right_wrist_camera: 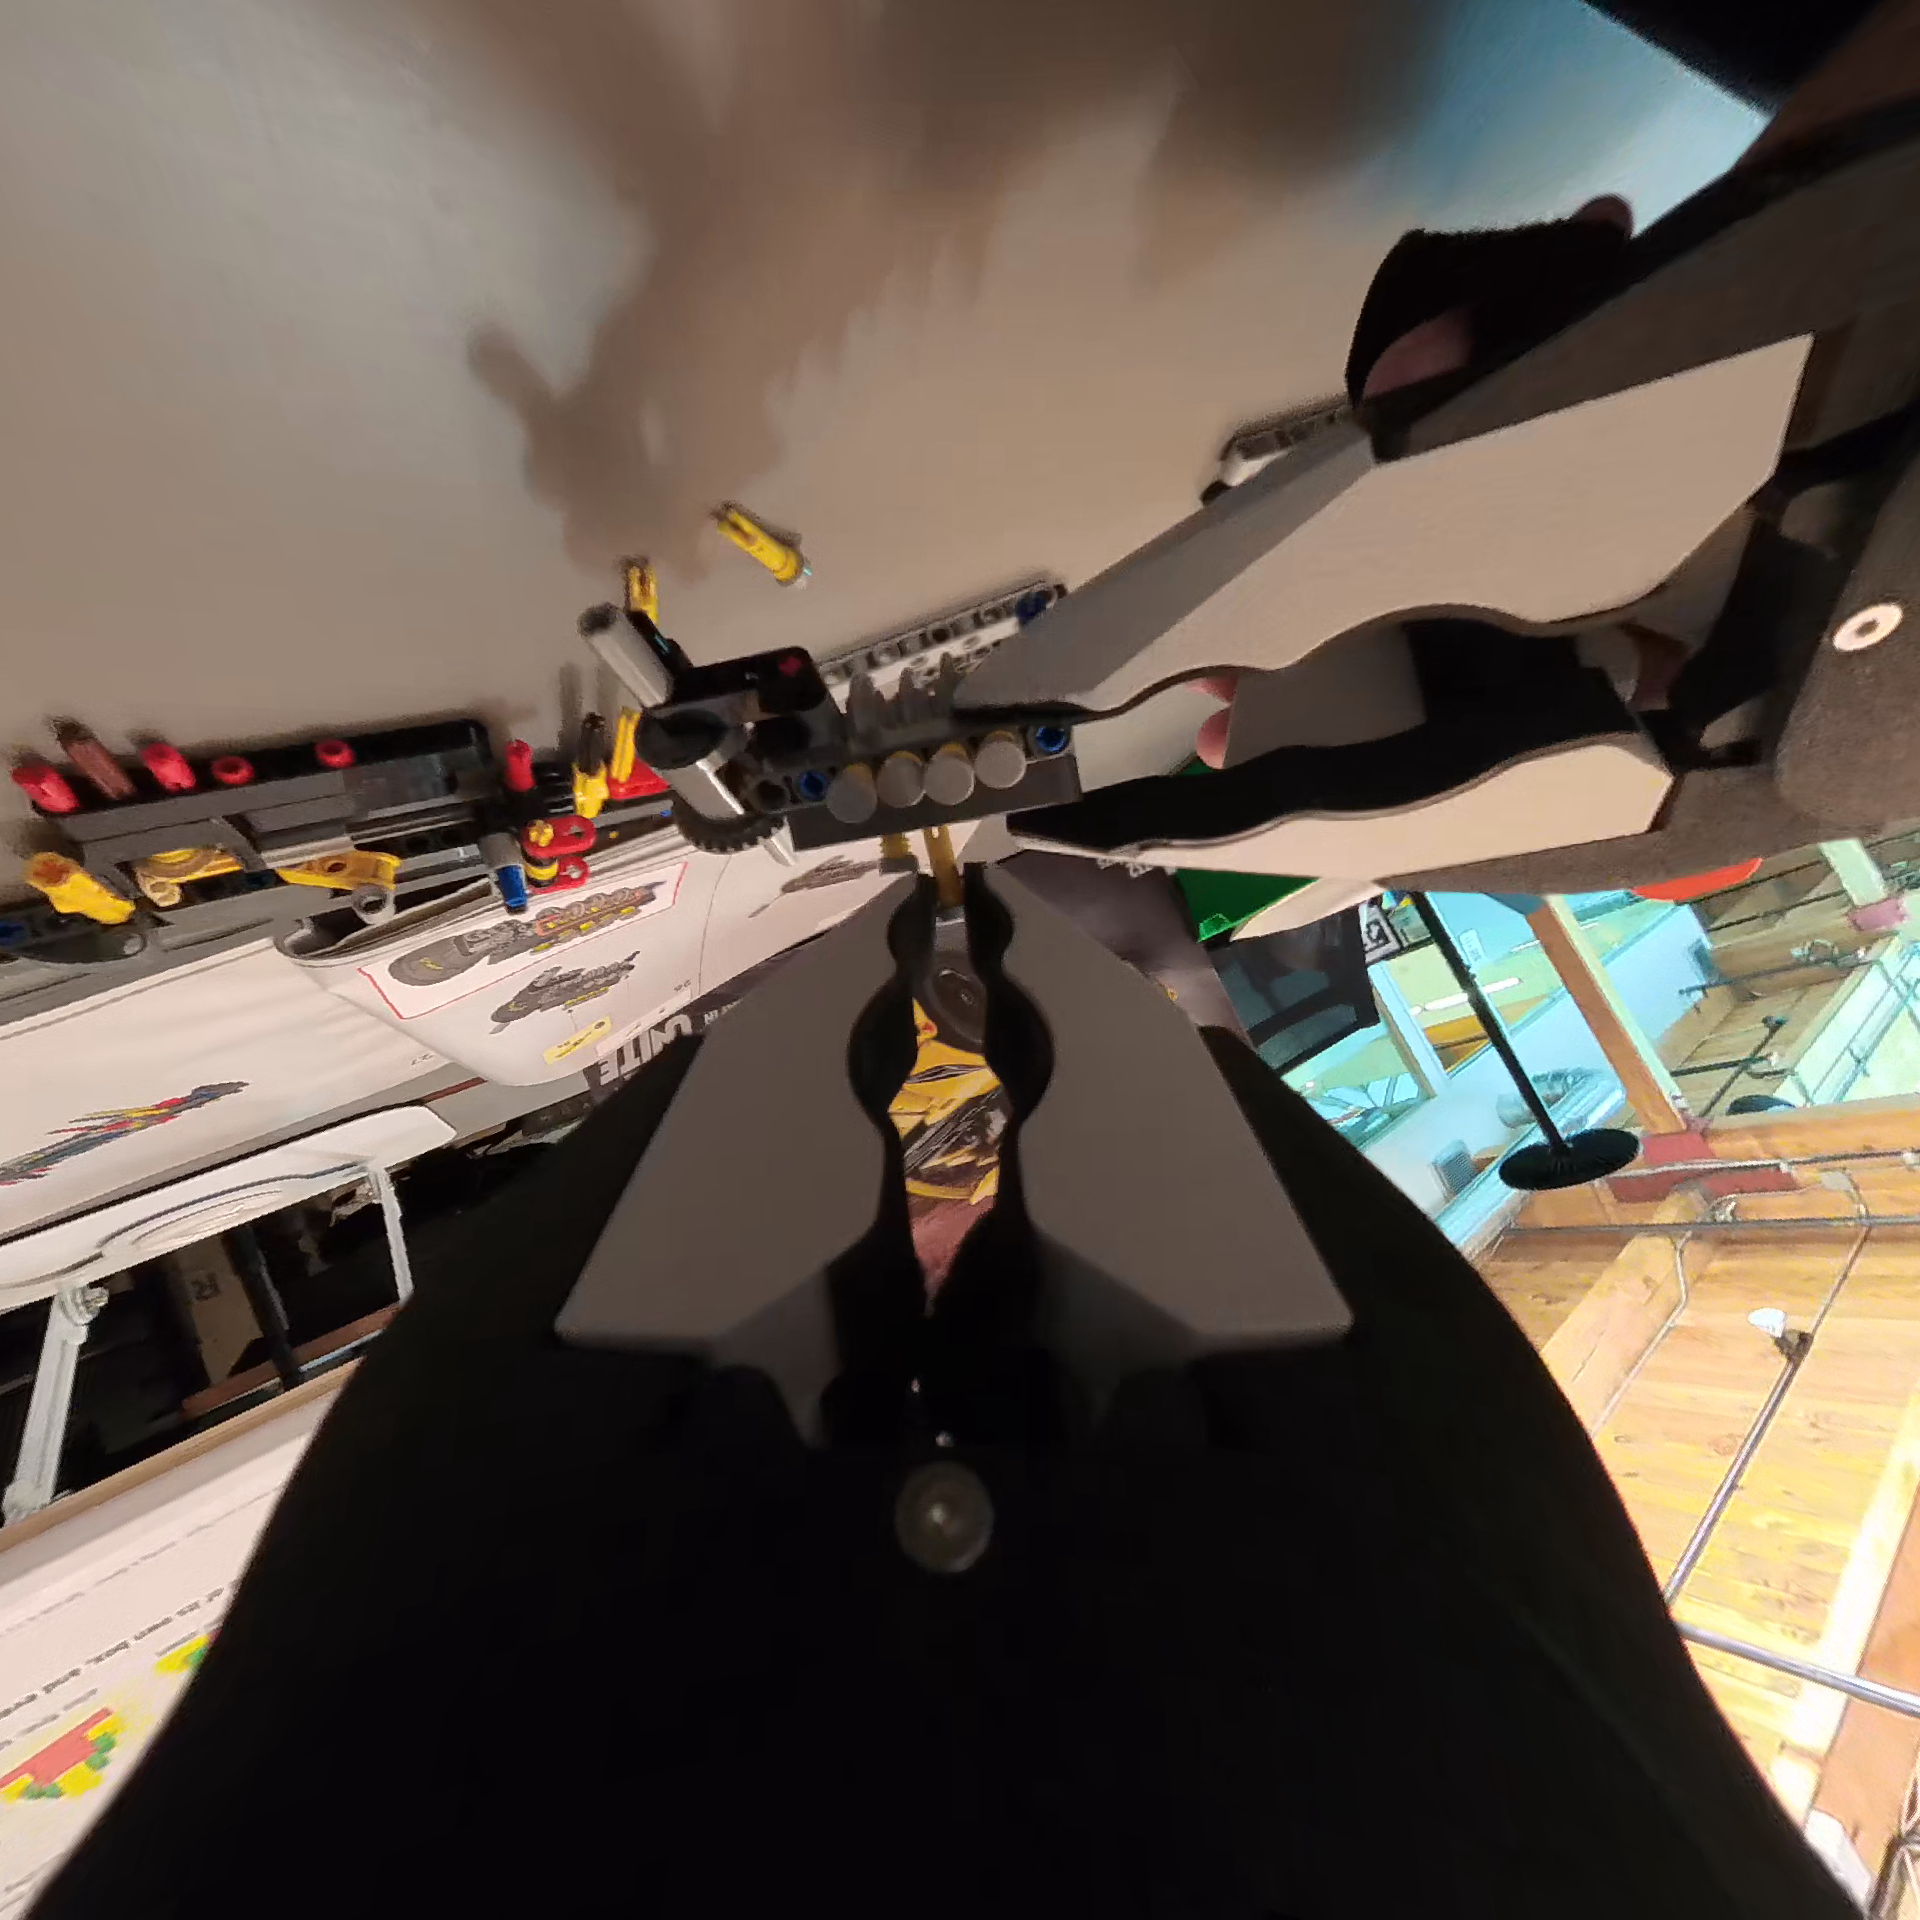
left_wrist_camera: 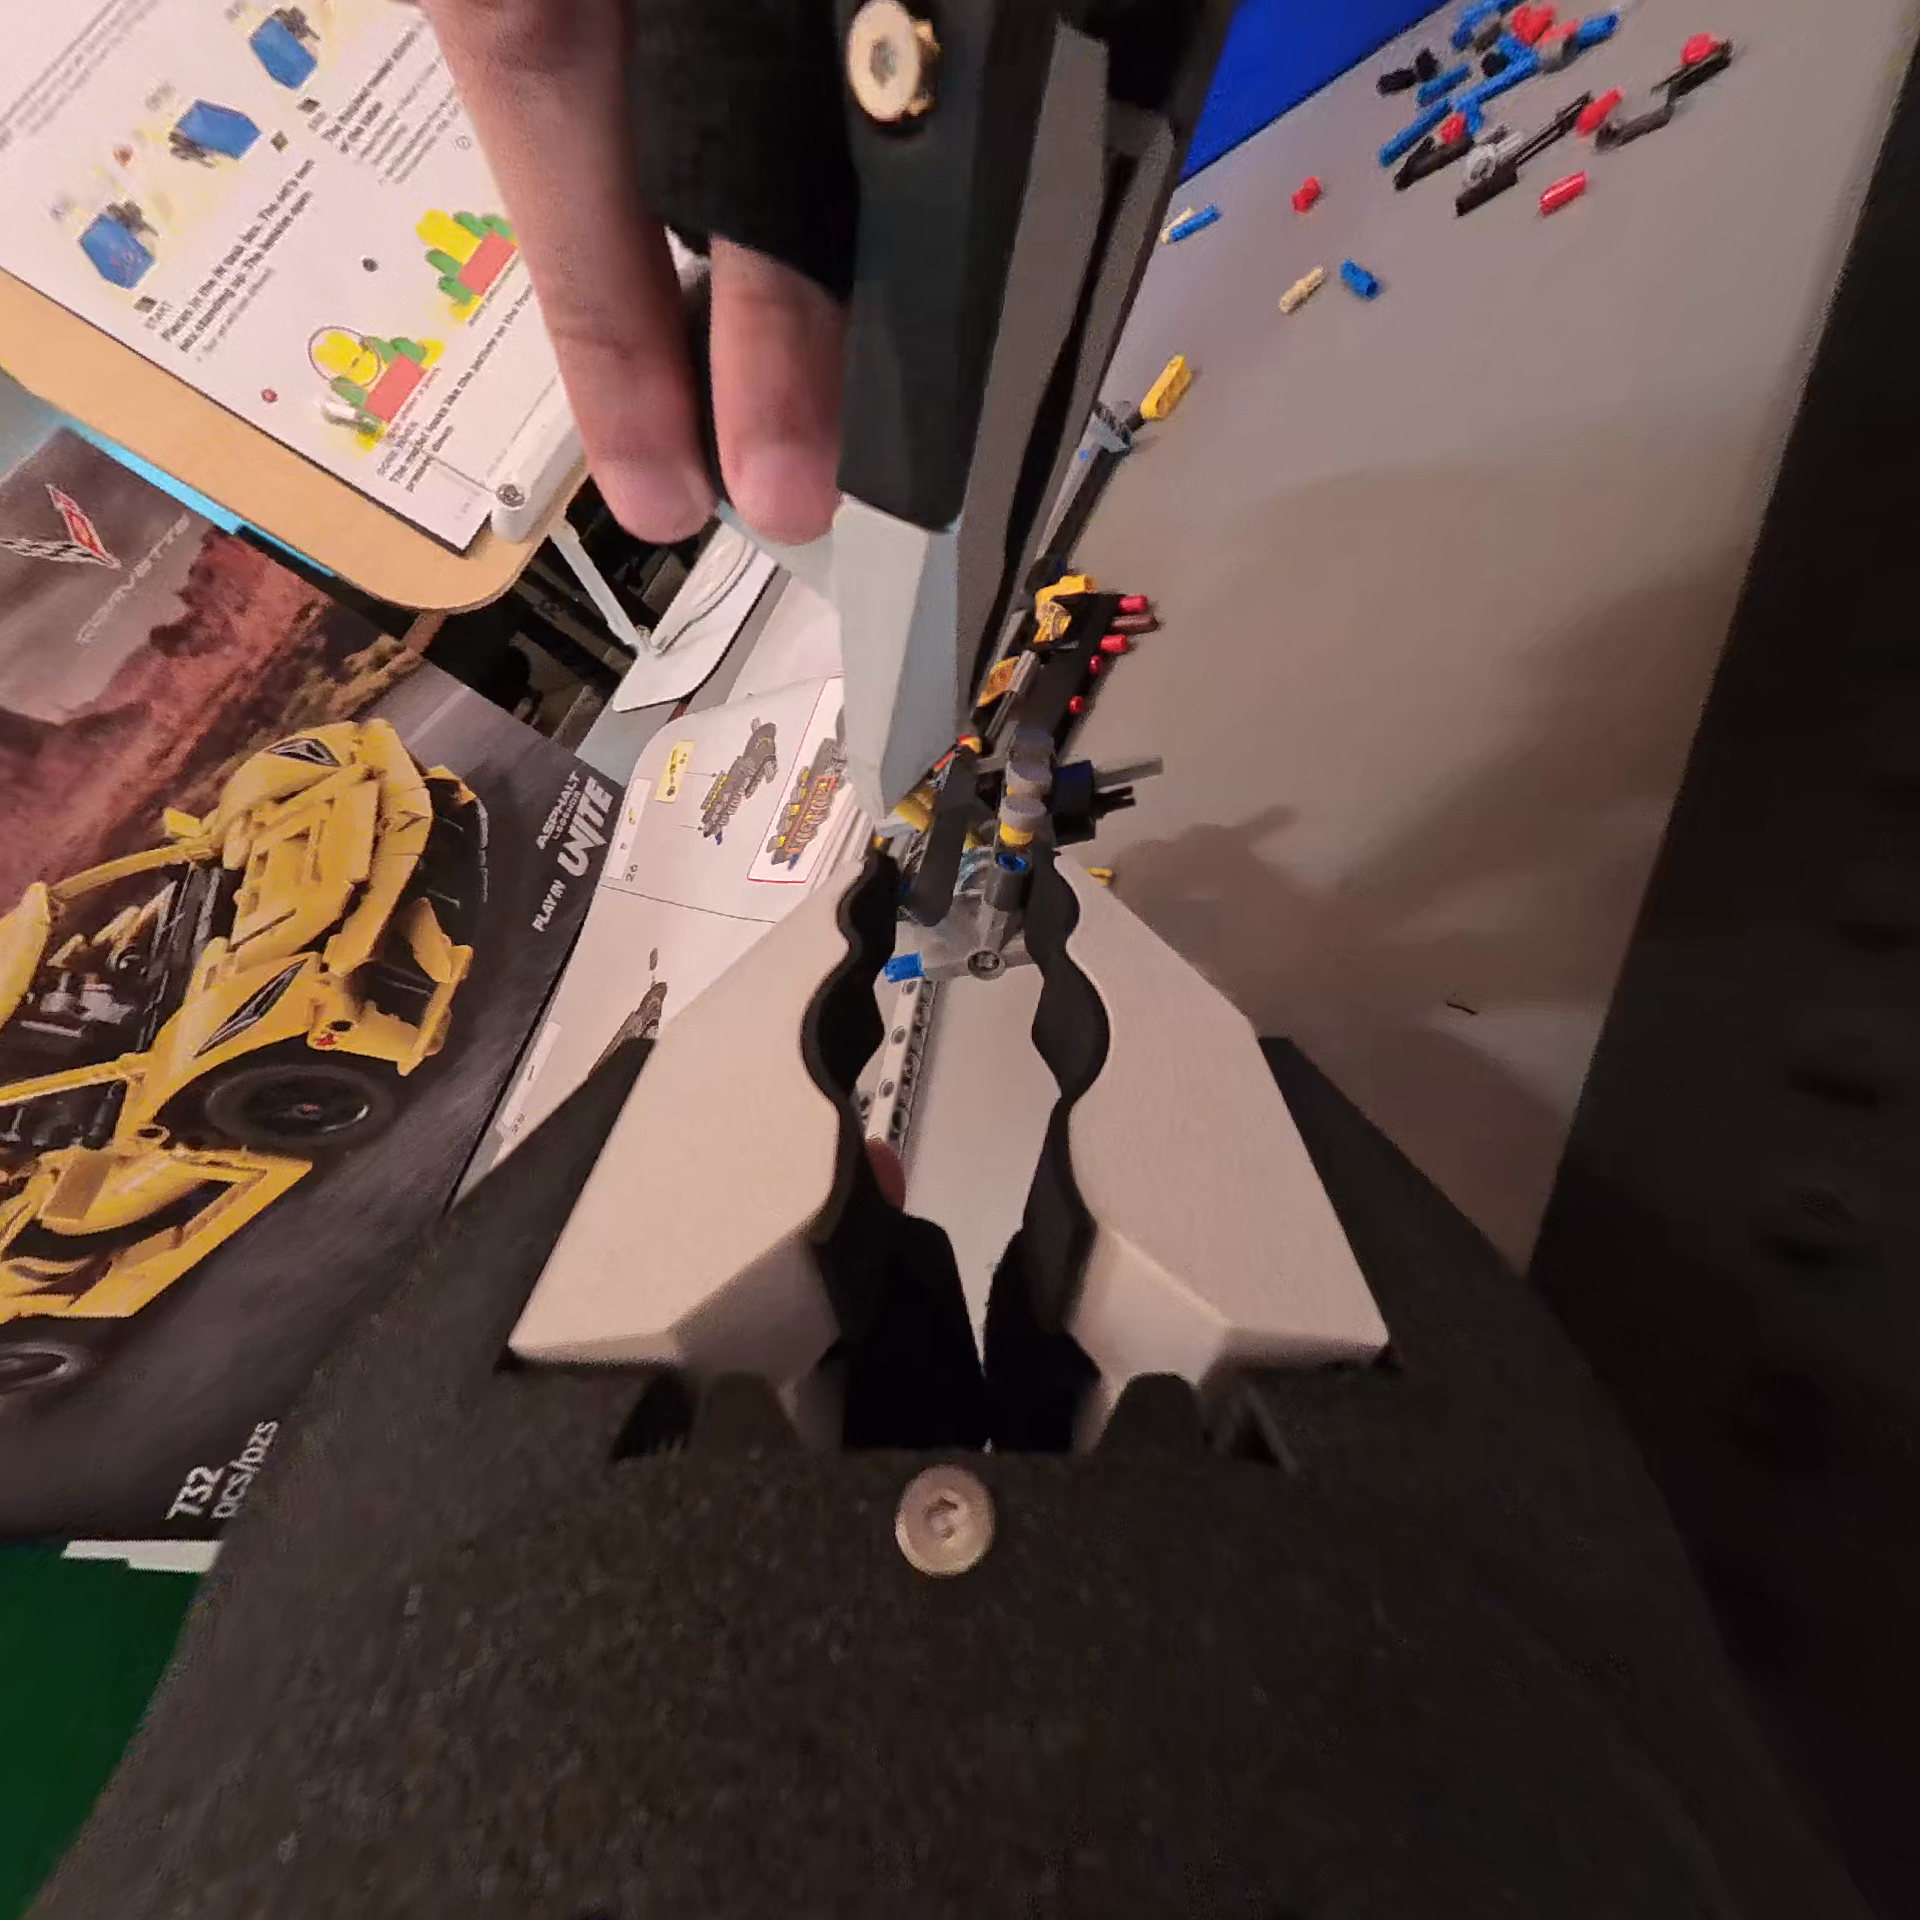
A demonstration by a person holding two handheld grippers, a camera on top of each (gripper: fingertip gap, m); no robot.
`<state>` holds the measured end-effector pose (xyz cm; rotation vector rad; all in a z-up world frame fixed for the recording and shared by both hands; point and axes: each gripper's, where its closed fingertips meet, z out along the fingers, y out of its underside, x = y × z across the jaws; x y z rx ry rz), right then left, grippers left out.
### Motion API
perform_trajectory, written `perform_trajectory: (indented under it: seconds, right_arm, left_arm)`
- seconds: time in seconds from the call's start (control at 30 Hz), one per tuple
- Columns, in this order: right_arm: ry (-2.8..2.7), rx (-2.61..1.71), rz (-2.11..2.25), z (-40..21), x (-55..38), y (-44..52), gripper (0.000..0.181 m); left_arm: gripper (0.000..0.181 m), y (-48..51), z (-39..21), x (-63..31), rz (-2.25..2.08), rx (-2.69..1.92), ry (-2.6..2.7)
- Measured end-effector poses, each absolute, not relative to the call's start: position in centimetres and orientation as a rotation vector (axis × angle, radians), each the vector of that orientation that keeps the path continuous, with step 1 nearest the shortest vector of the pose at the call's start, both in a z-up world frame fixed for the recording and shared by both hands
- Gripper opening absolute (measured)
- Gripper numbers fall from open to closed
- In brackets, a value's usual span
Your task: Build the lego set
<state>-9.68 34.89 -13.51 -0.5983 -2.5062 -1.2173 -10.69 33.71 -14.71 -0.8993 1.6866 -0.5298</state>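
Nearest the left gripper (left_wrist_camera: pixel 961 894), the lego assembly (left_wrist_camera: pixel 997 831) is clamped at its grey end and held above the table (left_wrist_camera: pixel 1403 623), apparently steadied for fitting. Just beyond, the right gripper (right_wrist_camera: pixel 940 883) is closed on a thin yellow piece (right_wrist_camera: pixel 940 857) under the assembly, judged ready for insertion. Farther off, loose pieces (left_wrist_camera: pixel 1507 114) lie scattered toward the table's far corner.

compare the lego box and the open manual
The box is dark with one big yellow car picture; the manual is white with small step drawings. The box lies flat; the manual's pages bulge. Both are printed and lie on the same side of the lego model.
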Motion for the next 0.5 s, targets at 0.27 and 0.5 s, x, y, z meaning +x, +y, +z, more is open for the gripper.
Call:
perform_trajectory:
  seconds: [0.27,0.5]
  right_arm:
    - [-2.436,-0.567,-1.368,-13.1,-9.7,36.2,0.004]
    - [-2.444,-0.975,-1.263,-13.3,-9.0,36.0,0.004]
  left_arm:
    - [0.024,34.6,-14.2,-10.8,-0.771,-1.129,1.630]
    - [0.024,34.7,-14.5,-10.4,-0.363,-0.870,1.645]
